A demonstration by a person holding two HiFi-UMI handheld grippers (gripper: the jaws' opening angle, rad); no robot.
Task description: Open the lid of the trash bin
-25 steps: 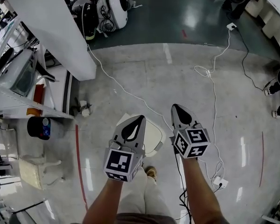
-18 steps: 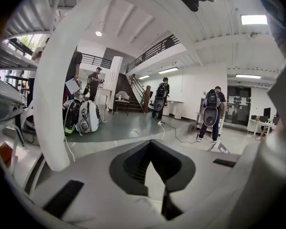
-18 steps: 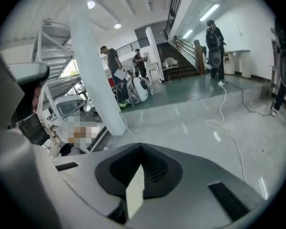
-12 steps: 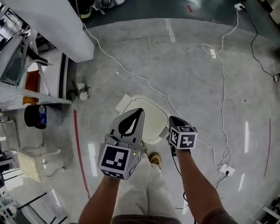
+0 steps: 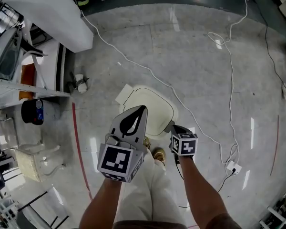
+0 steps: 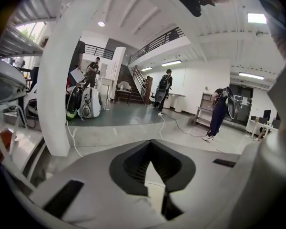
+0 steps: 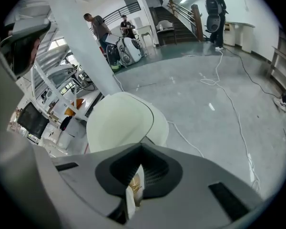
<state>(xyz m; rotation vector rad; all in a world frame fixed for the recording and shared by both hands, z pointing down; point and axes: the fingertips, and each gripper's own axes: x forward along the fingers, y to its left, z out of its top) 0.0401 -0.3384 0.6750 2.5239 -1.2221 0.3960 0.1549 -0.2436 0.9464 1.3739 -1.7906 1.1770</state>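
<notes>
Left gripper (image 6: 150, 144): one; jaw tips pressed together, nothing between them.
Right gripper (image 7: 142, 145): one; jaw tips also closed, empty.
Positions: left gripper above the bin's near edge; right gripper lower, at its near right corner, contact unclear.
Trash bin (image 5: 168, 113): one, cream, on the grey floor.
Lid (image 7: 121, 120): one, lying shut.
White cables (image 5: 133, 68): two.
</notes>
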